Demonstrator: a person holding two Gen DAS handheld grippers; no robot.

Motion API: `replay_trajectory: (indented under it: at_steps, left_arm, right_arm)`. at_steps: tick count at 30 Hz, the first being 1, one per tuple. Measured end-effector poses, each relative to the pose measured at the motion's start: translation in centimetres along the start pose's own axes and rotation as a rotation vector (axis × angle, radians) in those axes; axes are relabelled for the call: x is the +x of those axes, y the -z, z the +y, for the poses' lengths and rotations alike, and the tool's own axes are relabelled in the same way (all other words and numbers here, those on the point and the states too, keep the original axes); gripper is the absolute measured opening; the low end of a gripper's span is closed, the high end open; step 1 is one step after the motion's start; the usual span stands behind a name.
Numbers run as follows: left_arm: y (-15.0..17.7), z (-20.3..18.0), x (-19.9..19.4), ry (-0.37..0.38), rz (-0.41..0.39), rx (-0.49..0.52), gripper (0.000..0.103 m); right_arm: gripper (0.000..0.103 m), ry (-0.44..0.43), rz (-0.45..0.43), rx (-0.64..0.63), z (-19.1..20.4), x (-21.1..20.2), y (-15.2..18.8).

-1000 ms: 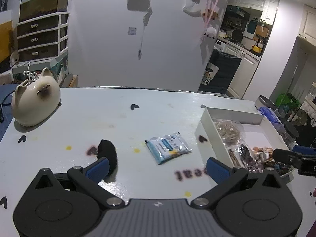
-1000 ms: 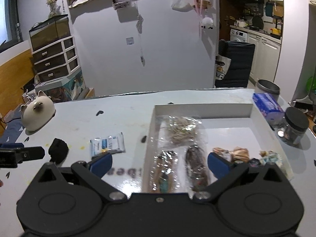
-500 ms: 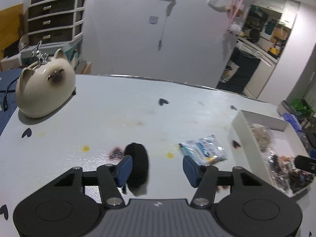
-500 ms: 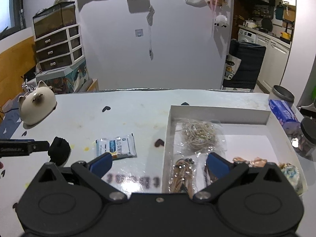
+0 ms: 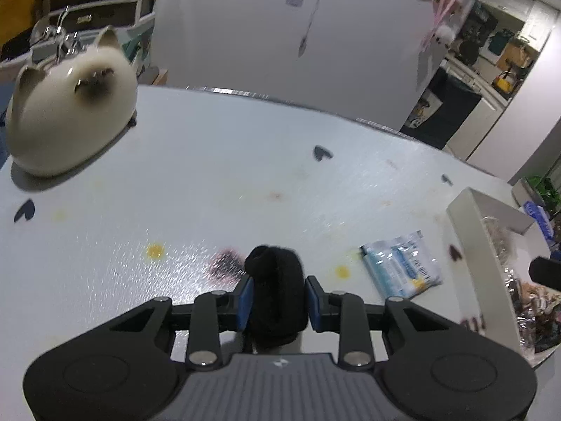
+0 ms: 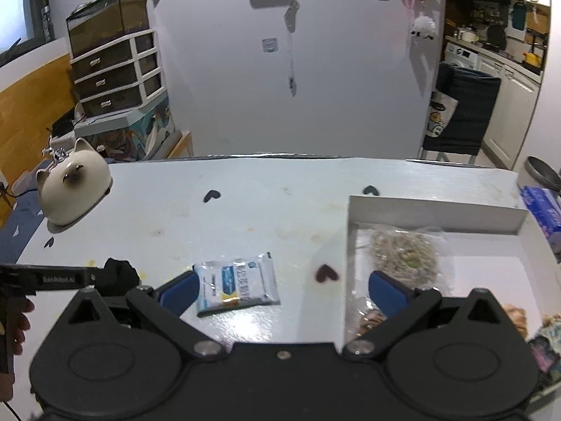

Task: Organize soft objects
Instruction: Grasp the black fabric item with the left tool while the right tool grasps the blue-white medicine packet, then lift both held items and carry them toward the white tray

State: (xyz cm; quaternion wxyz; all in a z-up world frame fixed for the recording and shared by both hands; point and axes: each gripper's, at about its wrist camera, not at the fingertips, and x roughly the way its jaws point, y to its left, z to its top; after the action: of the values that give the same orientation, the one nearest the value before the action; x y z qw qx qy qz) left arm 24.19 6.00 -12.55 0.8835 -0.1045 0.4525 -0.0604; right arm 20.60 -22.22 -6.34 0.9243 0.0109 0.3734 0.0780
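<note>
A black fuzzy soft ball (image 5: 275,280) lies on the white table, close in front of the left wrist camera. My left gripper (image 5: 278,301) has its jaws closing on it, and both blue pads touch its sides. From the right wrist view the same ball (image 6: 121,275) shows at the left, with a finger of the left gripper (image 6: 52,277) against it. My right gripper (image 6: 284,287) stands open above the table, with a blue-and-white packet (image 6: 236,286) by its left finger and nothing gripped. A white tray (image 6: 434,210) to the right holds several bagged items (image 6: 403,256).
A cream cat-shaped ceramic pot (image 5: 70,112) sits at the table's far left. Small dark heart stickers (image 6: 326,273) and yellow spots mark the tabletop. A blue box (image 6: 541,210) lies beyond the tray's right side. A hand (image 6: 15,319) shows at the left edge.
My left gripper moved forward and down over the black ball, and its jaws narrowed from wide apart to touching it. The right gripper shifted left, away from the tray toward the packet.
</note>
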Motion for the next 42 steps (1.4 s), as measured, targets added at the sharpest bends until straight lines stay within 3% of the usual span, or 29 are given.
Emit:
replay_trajectory:
  at_steps: [18,25,37,42]
  left_arm:
    - [0.8,0.7,1.9,0.02,0.026,-0.041,0.034]
    - [1.0,0.4,1.9,0.045,0.05,-0.048,0.022]
    - [1.2,0.8,1.0,0.048,0.04,-0.08,0.021]
    - [1.4,0.7,0.9,0.042,0.042,-0.078,0.021]
  right_arm:
    - [0.103,-0.058,0.17,-0.072,3.4,10.3,-0.9]
    - [0.103,-0.065,0.233,-0.095,4.5,13.8,-0.3]
    - [0.103,-0.065,0.266,-0.164,5.6,15.0,0.7]
    - [0.089,-0.074,0.246,-0.164,5.4,14.2,0.8]
